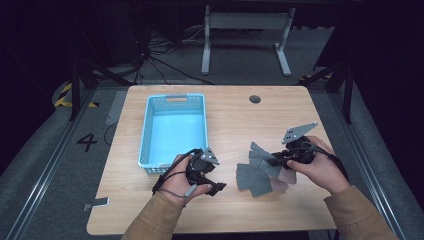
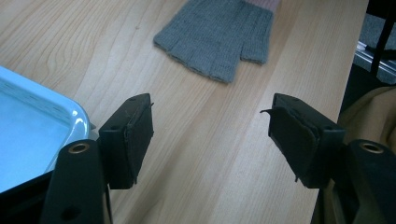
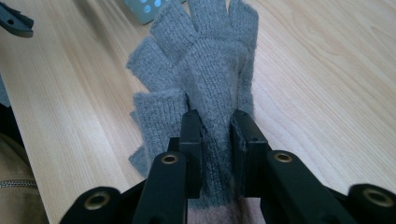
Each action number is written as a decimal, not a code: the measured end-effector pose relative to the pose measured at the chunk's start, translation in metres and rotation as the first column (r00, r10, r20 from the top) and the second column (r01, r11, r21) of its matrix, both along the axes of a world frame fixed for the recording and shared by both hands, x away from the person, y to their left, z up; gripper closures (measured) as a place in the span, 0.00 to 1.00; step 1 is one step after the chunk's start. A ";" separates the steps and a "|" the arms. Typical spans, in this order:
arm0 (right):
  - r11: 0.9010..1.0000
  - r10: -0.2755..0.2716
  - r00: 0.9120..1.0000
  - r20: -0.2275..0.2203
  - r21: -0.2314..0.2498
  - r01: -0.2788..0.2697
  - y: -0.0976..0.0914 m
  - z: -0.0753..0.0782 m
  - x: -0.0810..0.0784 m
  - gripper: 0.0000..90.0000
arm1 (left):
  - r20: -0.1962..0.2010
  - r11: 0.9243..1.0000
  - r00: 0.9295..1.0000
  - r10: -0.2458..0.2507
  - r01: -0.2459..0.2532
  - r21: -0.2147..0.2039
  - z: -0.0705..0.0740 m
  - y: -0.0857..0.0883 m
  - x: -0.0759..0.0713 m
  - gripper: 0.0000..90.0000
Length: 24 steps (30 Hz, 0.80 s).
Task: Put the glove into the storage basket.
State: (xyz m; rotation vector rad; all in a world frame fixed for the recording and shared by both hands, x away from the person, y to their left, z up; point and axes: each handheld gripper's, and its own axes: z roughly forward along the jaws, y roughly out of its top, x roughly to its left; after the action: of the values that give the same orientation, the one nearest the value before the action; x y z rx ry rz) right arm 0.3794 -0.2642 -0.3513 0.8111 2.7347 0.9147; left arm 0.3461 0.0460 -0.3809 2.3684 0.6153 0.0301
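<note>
A basket [image 1: 173, 131] is set on the left half of the desk [image 1: 235, 115], with its near end just behind the left gripper [image 1: 216, 187]. Two gloves are laid to the right of the basket, near the desk's front: one glove [image 1: 252, 178] lies flat between the two grippers, and the other glove [image 1: 263, 156] is placed just behind it, partly overlapping it, beside the right gripper [image 1: 272, 161]. A small round hole [image 1: 255, 99] is found near the far edge, right of the basket.
</note>
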 end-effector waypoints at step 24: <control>0.987 0.092 0.995 -0.035 -0.128 -0.096 0.028 -0.044 0.001 0.84 | -0.031 0.999 0.999 -0.043 0.044 0.026 -0.009 -0.010 -0.001 0.45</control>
State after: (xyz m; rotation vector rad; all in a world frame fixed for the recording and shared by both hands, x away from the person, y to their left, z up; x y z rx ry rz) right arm 0.3806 -0.2364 -0.3956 0.6824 2.8443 0.7373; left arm 0.3453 0.0360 -0.3900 2.4118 0.5803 -0.0167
